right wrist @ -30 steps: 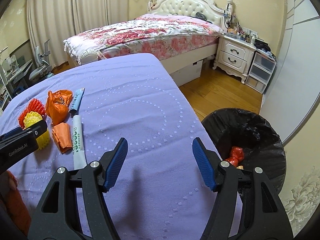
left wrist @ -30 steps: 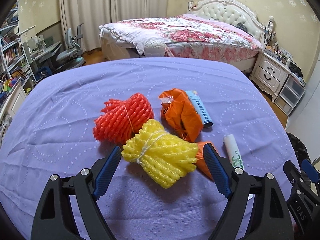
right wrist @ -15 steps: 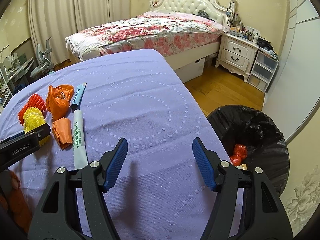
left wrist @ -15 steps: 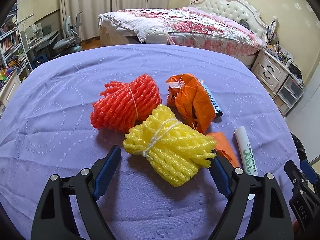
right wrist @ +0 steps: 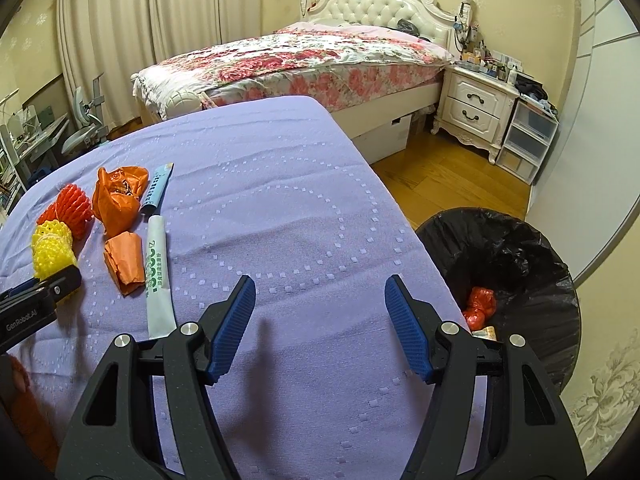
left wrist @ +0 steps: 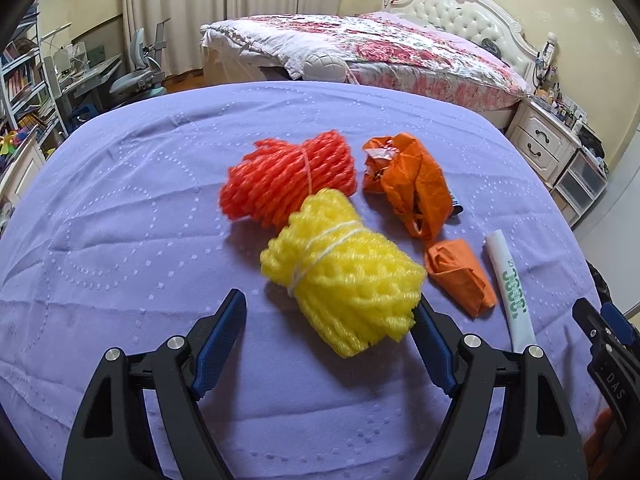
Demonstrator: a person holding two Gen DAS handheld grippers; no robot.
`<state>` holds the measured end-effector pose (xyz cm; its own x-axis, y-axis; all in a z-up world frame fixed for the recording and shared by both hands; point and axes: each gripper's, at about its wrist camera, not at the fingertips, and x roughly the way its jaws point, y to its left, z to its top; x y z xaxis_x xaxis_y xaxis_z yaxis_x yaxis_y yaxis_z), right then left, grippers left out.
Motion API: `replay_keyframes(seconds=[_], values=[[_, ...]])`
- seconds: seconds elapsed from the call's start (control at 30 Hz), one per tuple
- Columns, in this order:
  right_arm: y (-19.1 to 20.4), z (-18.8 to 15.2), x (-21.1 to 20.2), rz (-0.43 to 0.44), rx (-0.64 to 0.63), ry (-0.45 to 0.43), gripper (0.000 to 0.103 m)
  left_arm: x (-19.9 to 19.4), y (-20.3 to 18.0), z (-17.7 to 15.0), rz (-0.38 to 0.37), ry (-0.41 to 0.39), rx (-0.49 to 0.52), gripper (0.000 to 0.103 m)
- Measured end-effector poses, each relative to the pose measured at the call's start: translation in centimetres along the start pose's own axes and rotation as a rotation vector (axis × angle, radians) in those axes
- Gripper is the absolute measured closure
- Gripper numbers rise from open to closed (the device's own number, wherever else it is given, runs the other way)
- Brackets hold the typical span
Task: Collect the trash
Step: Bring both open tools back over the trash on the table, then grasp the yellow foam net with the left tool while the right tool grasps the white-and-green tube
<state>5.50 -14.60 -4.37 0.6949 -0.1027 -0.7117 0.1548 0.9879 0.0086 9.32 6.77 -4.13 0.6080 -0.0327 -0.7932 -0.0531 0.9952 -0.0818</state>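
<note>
On the purple tablecloth [left wrist: 120, 208] lie a yellow foam net bundle [left wrist: 344, 276], a red-orange foam net bundle [left wrist: 288, 184], a crumpled orange bag [left wrist: 412, 188], a smaller orange wad [left wrist: 460, 276] and a white tube [left wrist: 512, 288]. My left gripper [left wrist: 330, 308] is open, its jaws on either side of the yellow bundle's near end, the right pad touching it. My right gripper [right wrist: 320, 296] is open and empty over bare cloth; the same trash shows at its left: yellow bundle [right wrist: 50, 248], white tube [right wrist: 158, 276], blue-white tube [right wrist: 158, 188].
A black-lined trash bin [right wrist: 508, 280] stands on the wood floor right of the table, with red trash [right wrist: 480, 308] inside. A bed [right wrist: 304, 60] and nightstand [right wrist: 476, 108] are beyond. A desk and chair [left wrist: 136, 76] stand far left.
My left gripper has moved forward so the yellow bundle now sits between its open jaws. The right gripper has shifted slightly; the bin appears a little lower right.
</note>
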Motion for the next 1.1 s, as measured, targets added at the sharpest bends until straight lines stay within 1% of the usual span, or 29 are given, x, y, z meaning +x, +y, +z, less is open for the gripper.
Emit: replay_keyframes(seconds=[0.13, 0.2, 0.4, 0.53, 0.7, 0.77, 0.87, 0.9, 0.97, 1.03, 1.1], values=[[-0.1, 0.1, 0.0, -0.001, -0.002, 0.001, 0.037, -0.3, 1.0, -0.5, 0.007, 0.005, -0.014, 0.025], [0.0, 0.1, 0.0, -0.001, -0.003, 0.000, 0.037, -0.6, 1.1, -0.7, -0.001, 0.003, -0.013, 0.025], [0.1, -0.2, 0.1, -0.003, -0.006, 0.001, 0.037, -1.4, 0.0, -0.5, -0.029, -0.020, 0.012, 0.023], [0.1, -0.1, 0.1, -0.002, -0.006, 0.001, 0.037, -1.3, -0.6, 0.6, -0.007, -0.040, 0.020, 0.021], [0.0, -0.3, 0.2, -0.001, -0.007, 0.004, 0.037, -0.4, -0.7, 1.9, 0.072, -0.071, 0.030, 0.021], [0.1, -0.5, 0.3, 0.001, -0.009, 0.005, 0.037, 0.1, -0.6, 2.1, 0.080, -0.062, 0.038, 0.021], [0.1, -0.6, 0.3, 0.002, -0.010, 0.007, 0.037, 0.8, 0.0, 2.2, 0.060, -0.026, 0.027, 0.021], [0.1, -0.6, 0.3, 0.002, -0.010, 0.007, 0.037, 0.9, 0.2, 2.1, 0.050, -0.015, 0.022, 0.022], [0.1, -0.7, 0.3, 0.002, -0.011, 0.007, 0.037, 1.0, 0.4, 1.9, 0.028, -0.005, 0.021, 0.034], [0.1, -0.7, 0.4, 0.000, -0.013, 0.007, 0.037, 1.1, 0.4, 1.6, 0.019, 0.002, 0.026, 0.039], [0.1, -0.6, 0.4, -0.001, -0.017, 0.007, 0.037, 1.0, 0.3, 1.3, 0.019, -0.002, 0.040, 0.040]])
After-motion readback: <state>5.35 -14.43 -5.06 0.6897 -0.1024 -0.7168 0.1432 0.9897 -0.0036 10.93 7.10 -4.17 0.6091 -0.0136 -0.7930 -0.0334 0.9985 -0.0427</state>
